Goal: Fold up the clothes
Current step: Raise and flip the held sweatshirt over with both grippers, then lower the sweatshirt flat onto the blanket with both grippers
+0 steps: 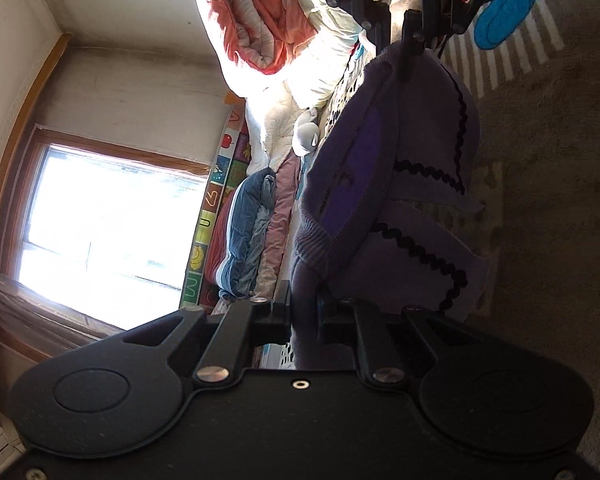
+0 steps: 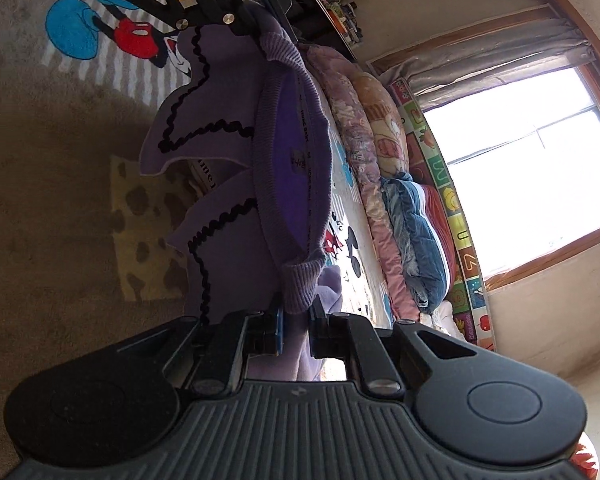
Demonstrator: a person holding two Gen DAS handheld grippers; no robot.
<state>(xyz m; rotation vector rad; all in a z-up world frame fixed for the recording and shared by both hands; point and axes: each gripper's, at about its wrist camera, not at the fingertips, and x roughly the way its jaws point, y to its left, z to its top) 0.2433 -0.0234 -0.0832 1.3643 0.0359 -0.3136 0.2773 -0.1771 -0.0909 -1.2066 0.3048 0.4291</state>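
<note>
A purple sweater (image 1: 432,148) with black wavy trim hangs stretched between my two grippers, its ribbed neckline facing the cameras. In the left wrist view my left gripper (image 1: 303,314) is shut on one shoulder of it. The right gripper (image 1: 411,46) grips the other shoulder at the top of that picture. In the right wrist view the sweater (image 2: 220,96) runs from my right gripper (image 2: 297,322), shut on its ribbed edge, up to the left gripper (image 2: 254,20). Both views are rolled sideways. The sweater's lower part hangs toward the carpet.
A brown carpet (image 2: 40,168) with a cartoon mouse pattern (image 2: 136,40) lies below. Folded quilts and blankets (image 2: 412,232) are stacked along a wall beside a colourful alphabet mat (image 2: 452,200). A bright window (image 2: 540,168) is behind them. A yellow spotted patch (image 2: 140,220) shows on the carpet.
</note>
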